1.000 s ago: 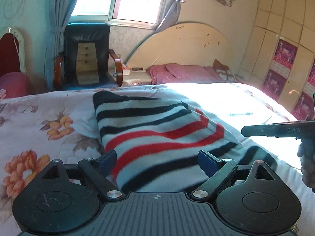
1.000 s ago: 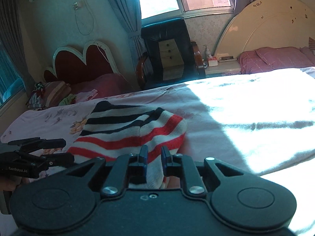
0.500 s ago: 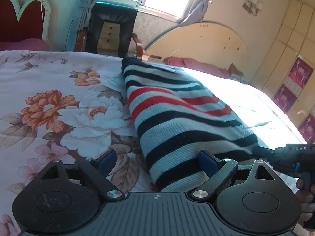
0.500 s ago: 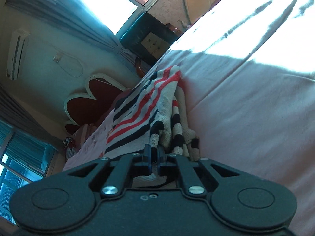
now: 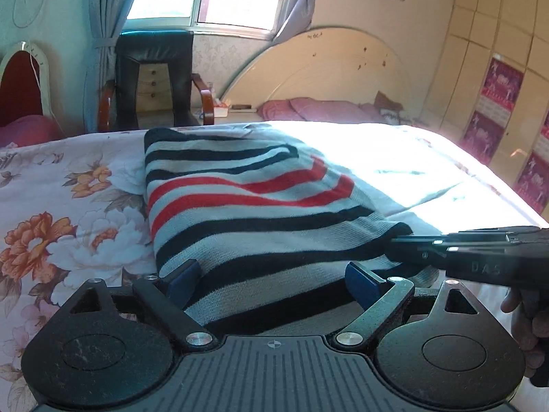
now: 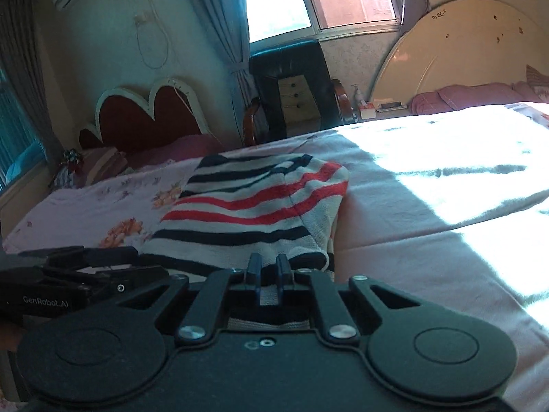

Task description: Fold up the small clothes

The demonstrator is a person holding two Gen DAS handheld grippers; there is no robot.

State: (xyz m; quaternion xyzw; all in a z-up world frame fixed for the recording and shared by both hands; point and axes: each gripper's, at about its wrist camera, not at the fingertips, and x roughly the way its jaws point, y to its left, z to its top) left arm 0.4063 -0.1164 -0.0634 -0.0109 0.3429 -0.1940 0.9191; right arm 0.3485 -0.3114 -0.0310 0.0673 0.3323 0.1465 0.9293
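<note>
A striped knit sweater [image 5: 254, 213], white with navy and red bands, lies folded on the floral bedspread [image 5: 61, 226]. My left gripper [image 5: 274, 276] is open, its blue pads on either side of the sweater's near edge. My right gripper [image 6: 268, 269] is nearly closed on the sweater's near right corner [image 6: 274, 295]. It also shows in the left wrist view [image 5: 411, 243], coming in from the right at that corner. The sweater shows in the right wrist view [image 6: 254, 206], with my left gripper [image 6: 103, 267] at its left.
The bed's right half [image 6: 446, 178] is in bright sunlight. A black chair [image 5: 154, 79] and a bedside table stand behind the bed, by a cream headboard [image 5: 326, 68]. A red heart-shaped headboard [image 6: 147, 116] is at the left.
Both grippers have lowered and levelled back toward the bed. The right gripper stays pinched on the sweater's corner. The left gripper stays open at the near edge.
</note>
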